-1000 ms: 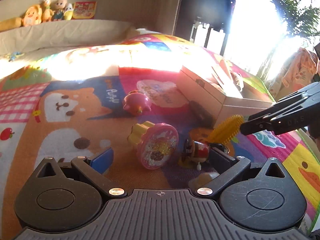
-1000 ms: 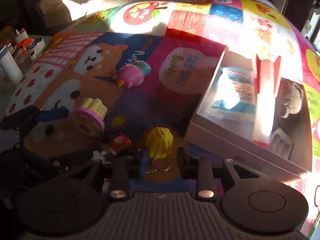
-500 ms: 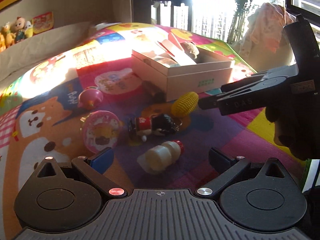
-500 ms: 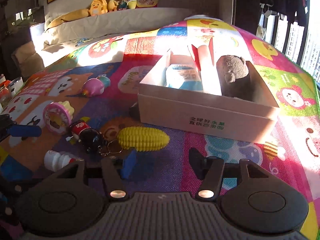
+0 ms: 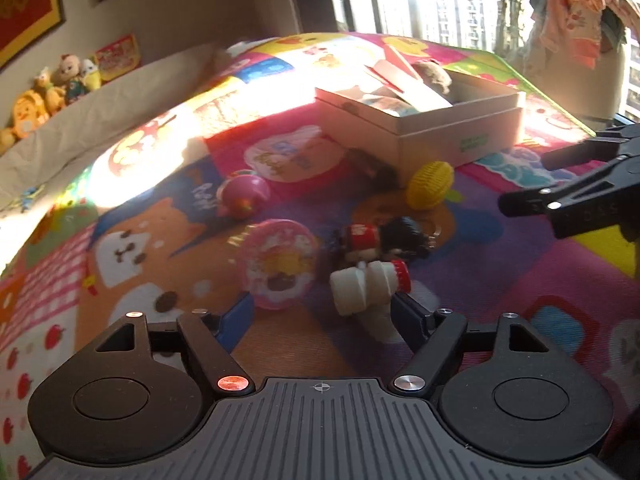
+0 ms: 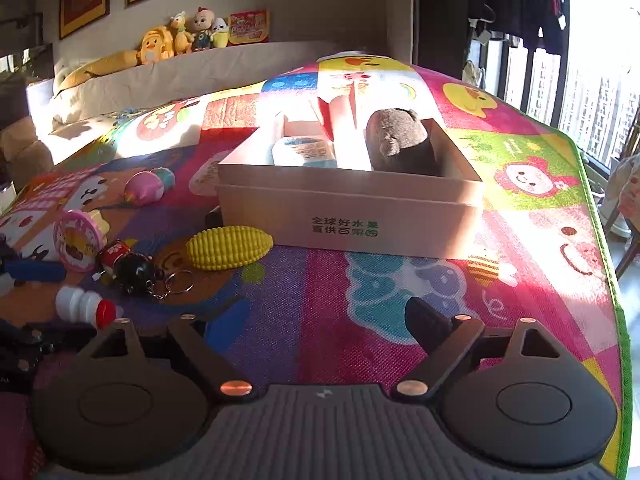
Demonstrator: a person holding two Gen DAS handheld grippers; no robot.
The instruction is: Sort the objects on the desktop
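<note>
My left gripper, jaws narrowing, is hovering spread around a small white plastic bottle with a red cap, seemingly untouched; my right gripper is opening, empty.

Behind the cardboard box, only a sliver of a dark object visible beside the toy corn; identity unclear. Inside the box, lower part of the brown plush hidden by the near wall. Left of the box, small white bottle and pink round toy smeared by motion blur.
</note>
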